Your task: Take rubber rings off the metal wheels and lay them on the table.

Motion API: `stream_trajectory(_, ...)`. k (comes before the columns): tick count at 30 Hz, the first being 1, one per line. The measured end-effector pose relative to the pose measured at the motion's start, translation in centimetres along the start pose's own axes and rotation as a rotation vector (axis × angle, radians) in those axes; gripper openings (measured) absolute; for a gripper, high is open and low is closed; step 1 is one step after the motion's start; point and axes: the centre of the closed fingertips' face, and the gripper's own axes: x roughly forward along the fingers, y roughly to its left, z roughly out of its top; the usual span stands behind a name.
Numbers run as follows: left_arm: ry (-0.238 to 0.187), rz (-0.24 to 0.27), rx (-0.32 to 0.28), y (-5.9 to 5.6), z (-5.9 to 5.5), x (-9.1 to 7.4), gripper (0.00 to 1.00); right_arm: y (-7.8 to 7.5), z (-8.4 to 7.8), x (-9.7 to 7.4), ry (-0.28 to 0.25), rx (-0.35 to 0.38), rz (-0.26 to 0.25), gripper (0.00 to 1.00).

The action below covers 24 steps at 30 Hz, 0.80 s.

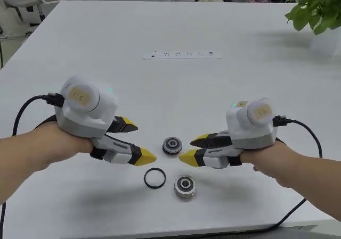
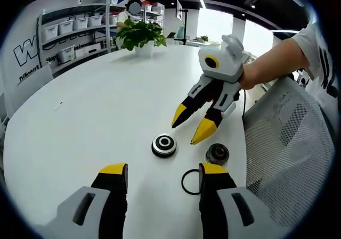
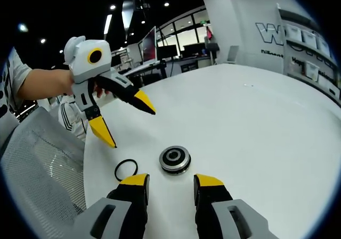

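Two small metal wheels lie near the table's front edge: one (image 1: 172,145) (image 2: 164,145) (image 3: 175,159) between the two grippers' tips, the other (image 1: 185,186) (image 2: 217,153) closer to me. A loose black rubber ring (image 1: 154,178) (image 2: 191,181) (image 3: 126,170) lies flat on the table beside the nearer wheel. My left gripper (image 1: 139,141) (image 2: 163,170) (image 3: 132,128) is open just left of the farther wheel. My right gripper (image 1: 190,148) (image 2: 186,132) (image 3: 172,180) is open just right of it. Neither holds anything.
A white power strip (image 1: 182,55) lies at mid-table, far behind the wheels. A potted plant (image 1: 314,7) stands at the back right corner. A grey mesh chair (image 2: 287,138) sits at the table's near edge. Cables (image 1: 21,114) trail from both grippers.
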Motion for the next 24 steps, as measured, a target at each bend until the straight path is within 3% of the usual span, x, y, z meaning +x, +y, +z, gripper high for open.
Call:
stream_trajectory(11, 0.029, -0.039, 0.026, -0.7, 0.3, 2.6, 0.45, 0.1, -0.4, 0.1, 0.000, 0.007, 0.005, 0.32)
stream_trajectory(24, 0.032, -0.056, 0.033, -0.8, 1.1, 4.4, 0.31, 0.2, -0.6, 0.2, -0.004, 0.018, 0.008, 0.32)
